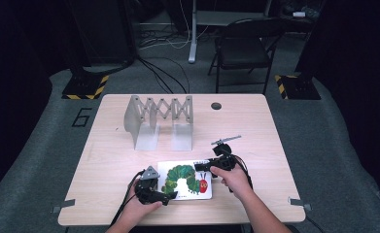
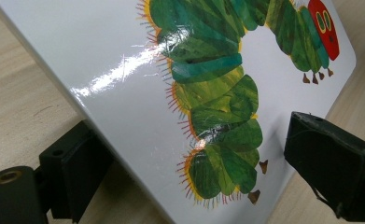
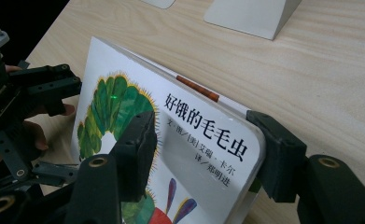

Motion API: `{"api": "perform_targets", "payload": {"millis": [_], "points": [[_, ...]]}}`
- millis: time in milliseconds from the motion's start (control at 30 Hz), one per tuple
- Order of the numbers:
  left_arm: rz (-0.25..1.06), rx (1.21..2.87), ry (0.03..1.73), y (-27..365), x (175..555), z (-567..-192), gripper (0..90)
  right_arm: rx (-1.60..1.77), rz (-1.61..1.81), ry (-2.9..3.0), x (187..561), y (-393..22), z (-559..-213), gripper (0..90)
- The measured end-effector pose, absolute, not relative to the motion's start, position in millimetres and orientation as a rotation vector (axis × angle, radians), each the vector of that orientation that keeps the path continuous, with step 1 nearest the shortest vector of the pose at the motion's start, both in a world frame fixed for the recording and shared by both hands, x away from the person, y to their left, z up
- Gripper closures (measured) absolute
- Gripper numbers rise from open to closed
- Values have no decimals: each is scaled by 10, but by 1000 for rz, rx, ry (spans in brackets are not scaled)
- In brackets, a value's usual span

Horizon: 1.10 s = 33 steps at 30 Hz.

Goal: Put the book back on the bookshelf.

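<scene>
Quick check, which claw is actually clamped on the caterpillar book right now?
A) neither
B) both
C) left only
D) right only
D: in the right gripper view the right claw has both pads pressed on the book, one on the cover, one behind its corner; in the left gripper view the left claw straddles the opposite edge with its pads visibly apart from it.

Your right gripper (image 3: 203, 154): black fingers (image 3: 136, 149) clamp top corner of white glossy caterpillar picture book (image 3: 124, 112), one finger on cover, other behind it. Book tilts up off pale wooden counter (image 3: 311, 70). Your left gripper (image 3: 26, 102) sits at book's far edge, hand behind it. Base of white metal stand (image 3: 250, 14) rests at counter's far end.
</scene>
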<state>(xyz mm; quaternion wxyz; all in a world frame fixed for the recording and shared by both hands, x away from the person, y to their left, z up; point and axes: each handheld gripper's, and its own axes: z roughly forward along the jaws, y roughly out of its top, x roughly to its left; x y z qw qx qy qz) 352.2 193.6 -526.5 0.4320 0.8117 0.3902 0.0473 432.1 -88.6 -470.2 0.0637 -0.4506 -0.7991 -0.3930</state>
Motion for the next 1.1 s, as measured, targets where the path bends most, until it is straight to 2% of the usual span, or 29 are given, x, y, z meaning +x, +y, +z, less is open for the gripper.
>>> {"api": "perform_targets", "payload": {"millis": [333,1100], "points": [[92,2022,973,1956,3532,-5255,109,-1356,-1192,-2416,4324,-886,-4709,437],[112,2014,1037,2028,3500,-5113,264,-1337,-1237,-2435,4266,-848,-4603,440]]}}
